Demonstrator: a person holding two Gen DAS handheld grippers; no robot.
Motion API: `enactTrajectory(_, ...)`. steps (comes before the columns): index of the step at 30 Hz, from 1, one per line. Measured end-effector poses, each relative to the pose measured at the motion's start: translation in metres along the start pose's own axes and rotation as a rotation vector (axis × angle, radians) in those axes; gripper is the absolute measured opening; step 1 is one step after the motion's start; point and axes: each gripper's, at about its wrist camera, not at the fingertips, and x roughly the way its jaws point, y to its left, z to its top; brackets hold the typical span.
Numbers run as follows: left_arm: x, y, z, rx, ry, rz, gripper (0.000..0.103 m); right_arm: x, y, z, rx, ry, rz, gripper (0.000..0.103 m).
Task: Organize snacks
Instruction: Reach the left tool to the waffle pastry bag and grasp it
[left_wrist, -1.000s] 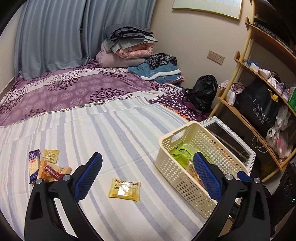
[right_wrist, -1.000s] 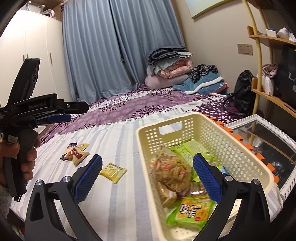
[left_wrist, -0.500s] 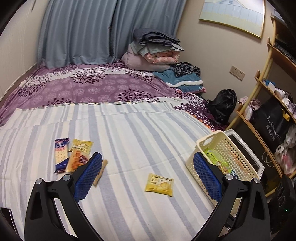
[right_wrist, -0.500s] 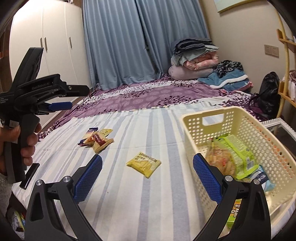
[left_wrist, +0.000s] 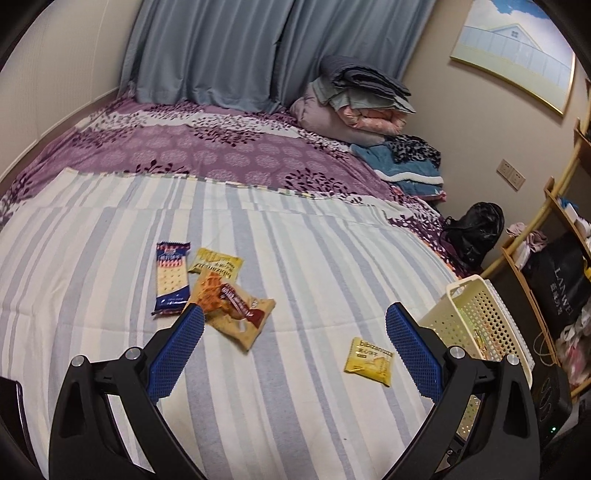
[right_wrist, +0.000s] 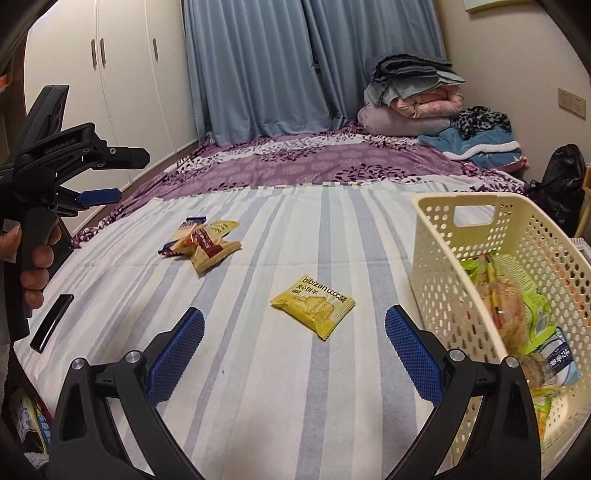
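1. Both sets of jaws stand wide apart and hold nothing: the left gripper (left_wrist: 294, 345) and the right gripper (right_wrist: 294, 345) hover over the striped bedspread (right_wrist: 258, 387).
2. Low centre in the right wrist view, a yellow biscuit packet (right_wrist: 313, 305) lies flat, long axis running upper left to lower right.
3. At the right edge of that view, the cream basket (right_wrist: 439, 266) holds several snack bags.
4. Mid-frame in the left wrist view, a small pile: a blue cracker pack (left_wrist: 171, 277) pointing away from the camera, an orange wafer packet (left_wrist: 232, 308) lying diagonally, and a yellow packet (left_wrist: 215, 263) behind.
5. Far back, folded quilts (left_wrist: 354, 103) lie before blue curtains (left_wrist: 236, 51).
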Motion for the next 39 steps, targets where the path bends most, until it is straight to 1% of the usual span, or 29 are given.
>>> enactTrajectory(9,0.013,0.034,-0.001,-0.079,0.012,0.068,0.1,0.031,0.003,0.001,-0.017,0.054,0.022,0.098)
enactTrajectory(15,0.032,0.051,-0.003,-0.126,0.041,0.118,0.1,0.046,0.001,0.004,-0.011,0.072,0.024,0.098)
enactTrajectory(22,0.066,0.059,-0.005,-0.19,0.083,0.15,0.1,0.056,-0.005,0.002,0.003,0.087,0.025,0.098)
enactTrajectory(29,0.101,0.06,-0.004,-0.264,0.128,0.151,0.1,0.065,-0.014,0.004,0.032,0.095,0.029,0.098)
enactTrajectory(37,0.137,0.074,-0.003,-0.397,0.159,0.213,0.1,0.073,-0.018,0.002,0.039,0.102,0.04,0.098)
enactTrajectory(39,0.145,0.075,-0.003,-0.411,0.161,0.234,0.1,0.075,-0.021,0.001,0.051,0.104,0.041,0.098)
